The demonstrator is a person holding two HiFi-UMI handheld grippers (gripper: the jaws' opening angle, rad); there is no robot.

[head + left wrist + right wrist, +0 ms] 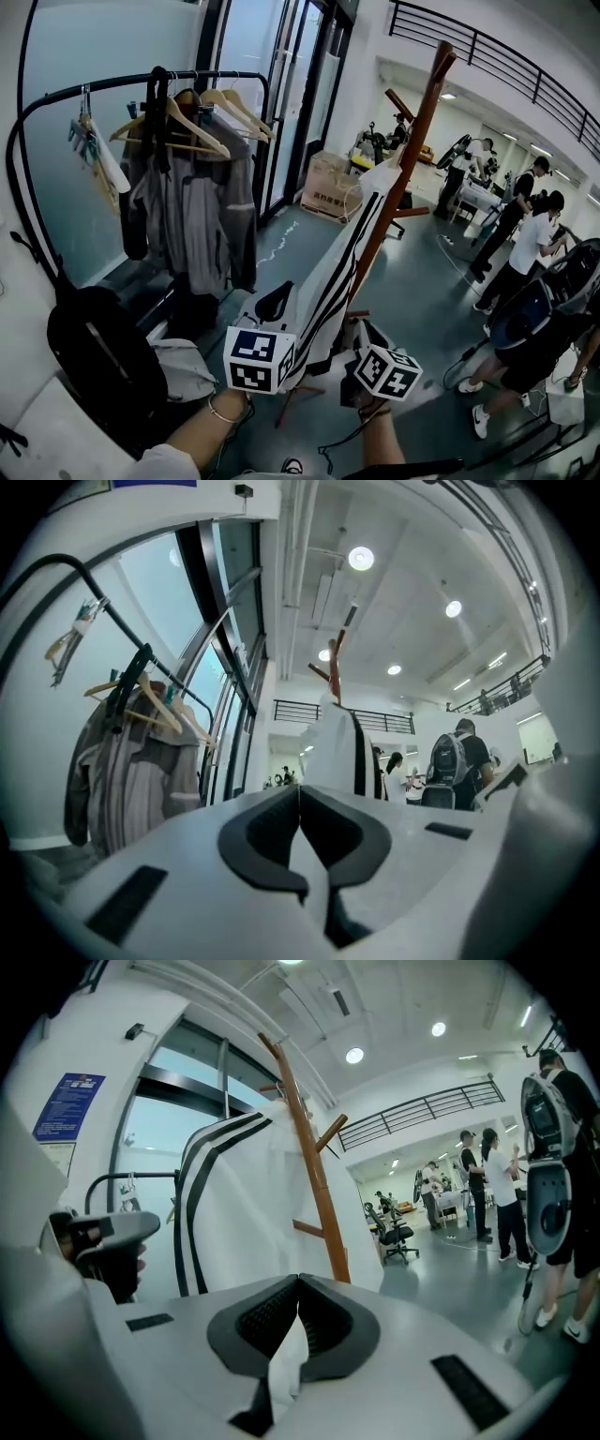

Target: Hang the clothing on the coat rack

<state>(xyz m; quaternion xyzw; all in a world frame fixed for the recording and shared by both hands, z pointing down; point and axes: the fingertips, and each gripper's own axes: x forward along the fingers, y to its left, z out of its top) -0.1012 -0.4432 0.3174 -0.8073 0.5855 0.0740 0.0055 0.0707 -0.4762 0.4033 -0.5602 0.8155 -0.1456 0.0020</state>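
One white garment, draped on coat rack

Blue wall notice, print illegible.

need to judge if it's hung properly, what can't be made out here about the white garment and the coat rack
- Which peg of the coat rack bears the white garment: head view and right gripper view, the cloth itself covers it.
- Garment's lower hem: head view, behind the left tongs and right tongs.
- Print on the blue notice: right gripper view, too small.
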